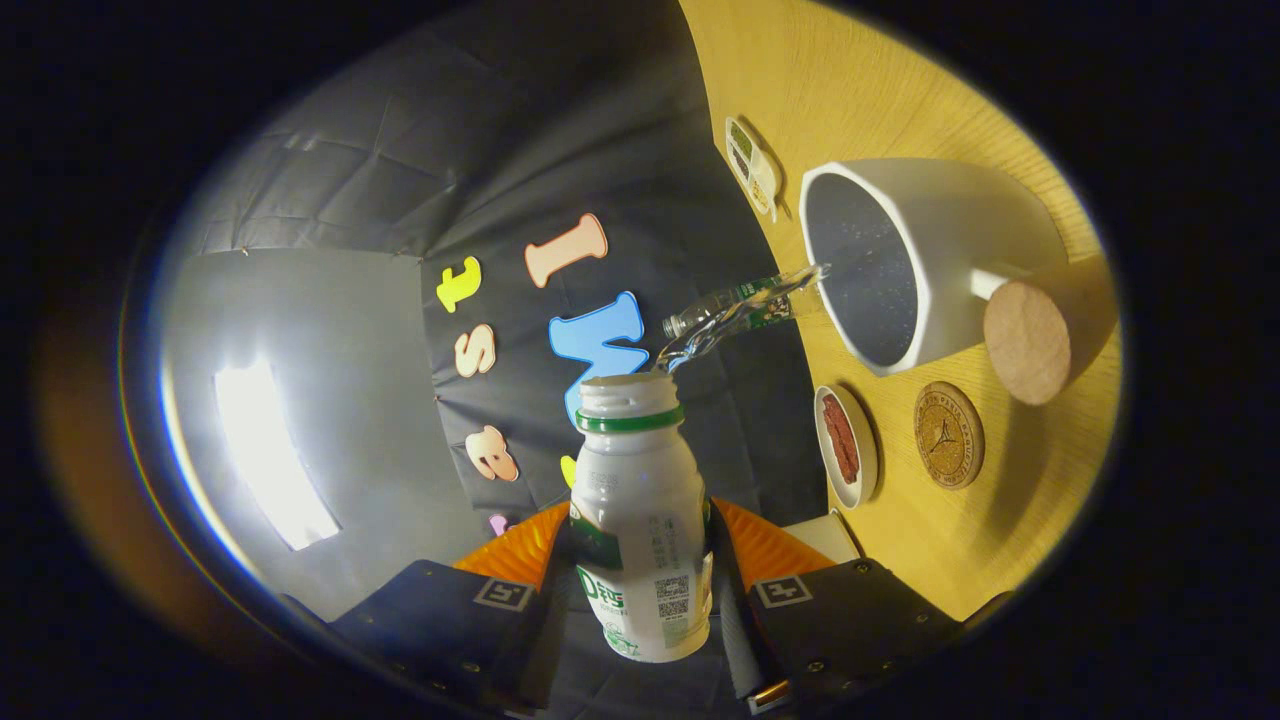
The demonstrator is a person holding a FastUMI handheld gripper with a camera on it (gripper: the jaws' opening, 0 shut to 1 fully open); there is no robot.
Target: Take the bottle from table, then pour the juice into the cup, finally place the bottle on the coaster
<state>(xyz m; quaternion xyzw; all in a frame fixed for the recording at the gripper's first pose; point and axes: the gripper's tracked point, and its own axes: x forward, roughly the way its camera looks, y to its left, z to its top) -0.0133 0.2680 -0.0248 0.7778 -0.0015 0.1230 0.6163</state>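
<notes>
Gripper view shows the gripper (640, 590) with its two fingers pinching the bottle (640, 520) between them, one finger on each side of the lower body of the bottle. This bottle is white with a green ring under its open mouth, and it has no cap on it. The whole scene is turned sideways, so the bottle is tipped over for pouring. A clear stream of liquid (735, 315) leaves the mouth of the bottle and reaches the rim of the cup (960, 250), which is beyond the fingers. That cup is white outside and dark inside, and it has a handle with a round wooden end (1027, 342). It stands on the wooden table (900, 90). Near the cup lies the round cork coaster (948, 434), bare, with a dark printed sign on it. Just beside the coaster is a small white dish (846, 445) with something red in it. Past the cup, at the table's edge, lies a small flat packet (752, 165).
</notes>
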